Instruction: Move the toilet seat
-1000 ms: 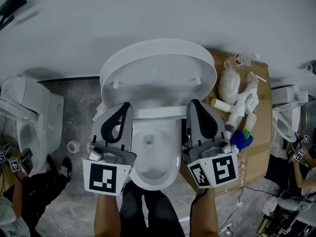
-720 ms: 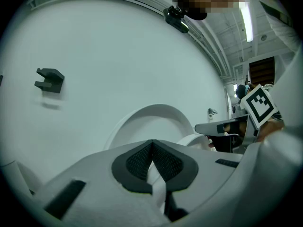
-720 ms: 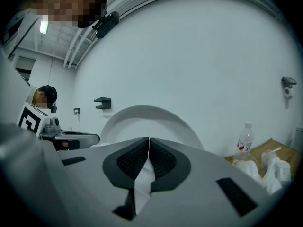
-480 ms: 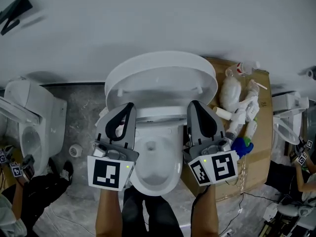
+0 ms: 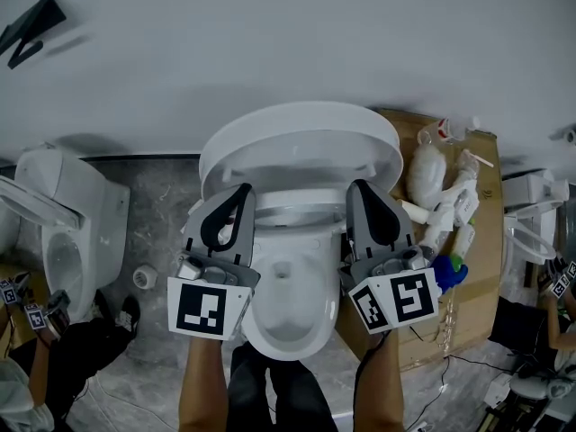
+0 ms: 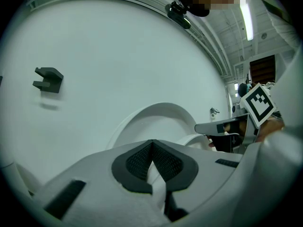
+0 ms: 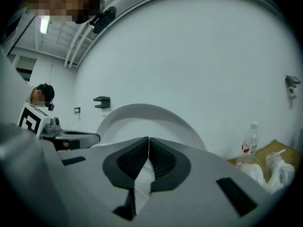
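We held the two grippers over the toilet bowl [image 5: 286, 347], one at each side of it. The left gripper [image 5: 238, 194] had its jaws pressed together with nothing between the pads. The right gripper [image 5: 362, 189] was the same, with its pads meeting and empty. The toilet seat [image 5: 301, 142] stood raised at the far end of the bowl, leaning toward the white wall [image 5: 288, 34] with its underside facing us. Both sets of tips lay just on the near side of its lower edge, and we could not tell whether they touched it. To the right, a cardboard box [image 5: 472, 286] carried bottles and white plastic parts. To the left stood a second toilet [image 5: 63, 223].
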A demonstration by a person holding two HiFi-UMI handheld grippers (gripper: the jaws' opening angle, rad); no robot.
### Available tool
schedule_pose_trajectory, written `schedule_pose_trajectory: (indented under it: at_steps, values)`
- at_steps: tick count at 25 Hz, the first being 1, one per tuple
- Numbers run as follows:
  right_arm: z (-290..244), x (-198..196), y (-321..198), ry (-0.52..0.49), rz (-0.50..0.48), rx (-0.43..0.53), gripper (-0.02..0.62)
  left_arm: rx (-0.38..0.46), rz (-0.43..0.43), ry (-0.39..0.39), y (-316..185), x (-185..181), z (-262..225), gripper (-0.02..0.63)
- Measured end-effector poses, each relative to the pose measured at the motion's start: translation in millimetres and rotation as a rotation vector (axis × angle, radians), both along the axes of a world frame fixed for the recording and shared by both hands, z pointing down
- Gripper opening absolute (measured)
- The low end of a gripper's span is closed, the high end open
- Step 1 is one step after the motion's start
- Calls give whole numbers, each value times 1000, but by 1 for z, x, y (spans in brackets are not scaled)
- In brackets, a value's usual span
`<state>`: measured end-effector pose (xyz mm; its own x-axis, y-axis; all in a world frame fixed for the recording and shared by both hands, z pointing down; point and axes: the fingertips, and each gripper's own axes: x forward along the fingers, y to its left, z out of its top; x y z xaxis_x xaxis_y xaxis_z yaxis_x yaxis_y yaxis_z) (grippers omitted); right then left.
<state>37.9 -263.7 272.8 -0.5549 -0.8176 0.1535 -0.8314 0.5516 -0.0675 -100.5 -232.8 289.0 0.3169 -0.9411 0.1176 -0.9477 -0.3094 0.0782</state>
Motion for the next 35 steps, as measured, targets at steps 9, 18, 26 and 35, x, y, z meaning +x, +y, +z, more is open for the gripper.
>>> schedule_pose_trajectory:
  at_steps: [9, 18, 26, 35]
  values:
    - [1, -2, -8, 1, -12, 3, 14, 5, -12, -3, -8, -1, 0, 9]
    - [-1, -5, -7, 11, -12, 25, 14, 9, -10, 2, -6, -2, 0, 9]
    - [-3, -8, 4, 78, -21, 103, 14, 39, 3, -15, -1, -1, 1, 9]
    - [-22, -1, 36, 41, -64, 109, 15, 92, 39, 9, 18, 2, -21, 9]
